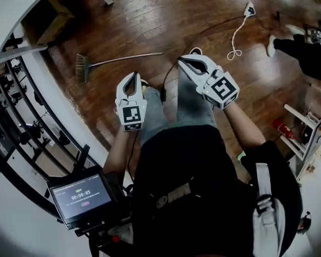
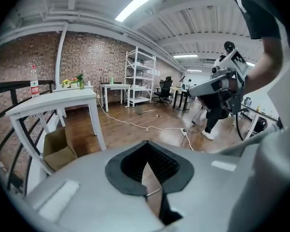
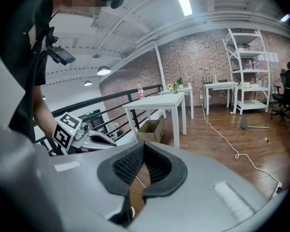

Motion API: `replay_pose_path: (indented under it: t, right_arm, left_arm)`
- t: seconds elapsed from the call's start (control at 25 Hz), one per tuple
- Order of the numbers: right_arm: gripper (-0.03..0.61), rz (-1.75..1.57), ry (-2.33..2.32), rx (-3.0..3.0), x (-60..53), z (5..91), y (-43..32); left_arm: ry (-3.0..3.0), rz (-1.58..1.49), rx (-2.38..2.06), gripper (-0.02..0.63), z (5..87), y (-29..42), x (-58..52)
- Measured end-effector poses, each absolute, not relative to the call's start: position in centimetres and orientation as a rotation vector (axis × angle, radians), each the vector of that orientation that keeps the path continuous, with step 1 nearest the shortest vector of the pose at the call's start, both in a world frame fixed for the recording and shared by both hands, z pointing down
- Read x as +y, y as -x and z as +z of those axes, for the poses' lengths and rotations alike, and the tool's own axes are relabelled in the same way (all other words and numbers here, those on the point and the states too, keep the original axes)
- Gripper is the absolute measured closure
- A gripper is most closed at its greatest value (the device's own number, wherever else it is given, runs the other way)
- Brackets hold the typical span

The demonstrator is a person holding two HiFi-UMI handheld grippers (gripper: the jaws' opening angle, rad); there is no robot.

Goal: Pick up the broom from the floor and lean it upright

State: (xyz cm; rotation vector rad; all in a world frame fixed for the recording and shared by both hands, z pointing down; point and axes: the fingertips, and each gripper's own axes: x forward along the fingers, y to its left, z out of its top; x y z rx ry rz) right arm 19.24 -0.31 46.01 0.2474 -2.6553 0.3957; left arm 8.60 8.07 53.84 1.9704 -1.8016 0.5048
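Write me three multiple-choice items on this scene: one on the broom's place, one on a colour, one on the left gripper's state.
1. The broom is:
A) leaning on the railing
B) flat on the wooden floor
C) on a chair

2. The table is:
A) white
B) black
C) red

3. The left gripper is:
A) wide open
B) clamped on the handle
C) shut and empty

Answers:
1. B, the head view shows it lying flat on the boards.
2. A, its top and legs are white.
3. C, its jaws meet with only floor showing past them.
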Motion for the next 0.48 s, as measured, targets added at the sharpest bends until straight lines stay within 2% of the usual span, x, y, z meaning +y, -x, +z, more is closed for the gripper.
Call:
replay_pose_path:
  t: [0.32,0.48]
  right_arm:
    - [0.575,0.391,-0.246,-2.677,3.7,44.8,-18.7]
    - [0.575,0.431,-0.215,-2.658,4.2,48.0,-17.4]
  left_arm:
    - [-2.009,0.67,-1.741,0.594,56.9,-7.1,10.7]
    - [-1.988,0.836,-1.65,0.594,63.6,-5.5,11.4]
